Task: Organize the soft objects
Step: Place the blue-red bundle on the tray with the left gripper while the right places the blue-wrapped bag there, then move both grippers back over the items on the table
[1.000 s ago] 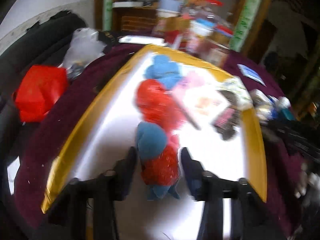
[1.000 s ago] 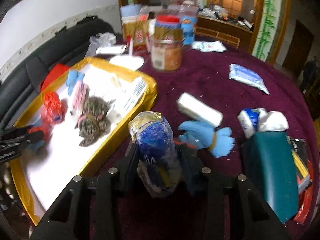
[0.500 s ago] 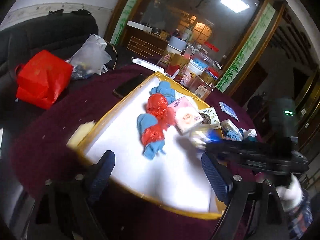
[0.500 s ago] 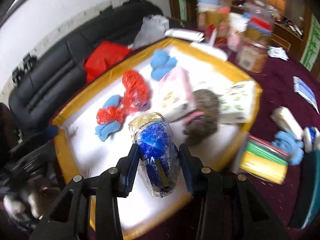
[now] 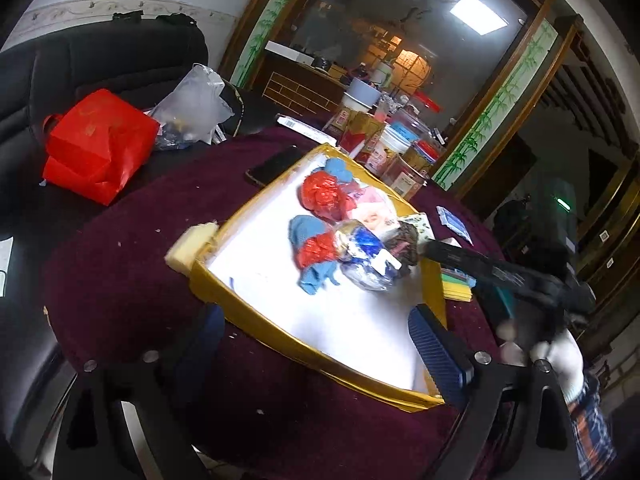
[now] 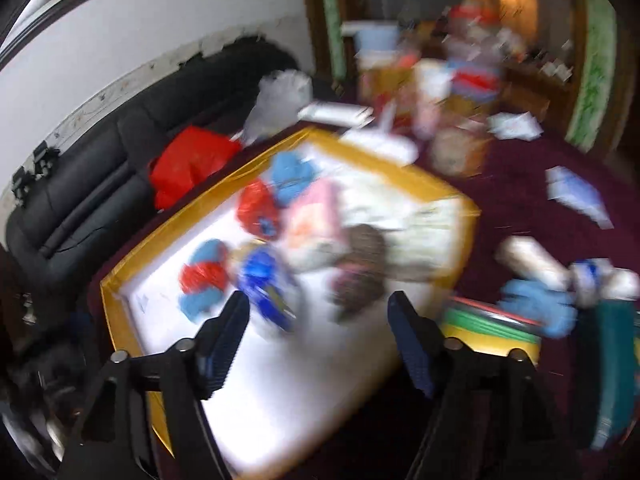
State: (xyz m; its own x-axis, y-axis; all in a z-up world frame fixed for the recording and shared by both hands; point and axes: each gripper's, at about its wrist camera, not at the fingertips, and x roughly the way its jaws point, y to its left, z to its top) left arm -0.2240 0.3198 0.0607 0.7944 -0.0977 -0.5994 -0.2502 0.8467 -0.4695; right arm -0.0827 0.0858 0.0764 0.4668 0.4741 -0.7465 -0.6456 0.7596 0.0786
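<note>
The blue-and-clear plastic pouch (image 5: 366,258) lies in the gold-rimmed tray (image 5: 224,288) beside the red-and-blue bundle (image 5: 316,254), grouped together, with both the right gripper (image 6: 318,320) and left gripper (image 5: 316,334) spread wide, holding nothing.

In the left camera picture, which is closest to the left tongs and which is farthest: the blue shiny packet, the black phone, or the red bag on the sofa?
1. Blue shiny plastic packet, in the yellow-rimmed tray, straight ahead of the left tongs.
2. Black phone, on the maroon cloth beyond the tray's far-left edge.
3. Red bag, on the black sofa, far left.
</note>
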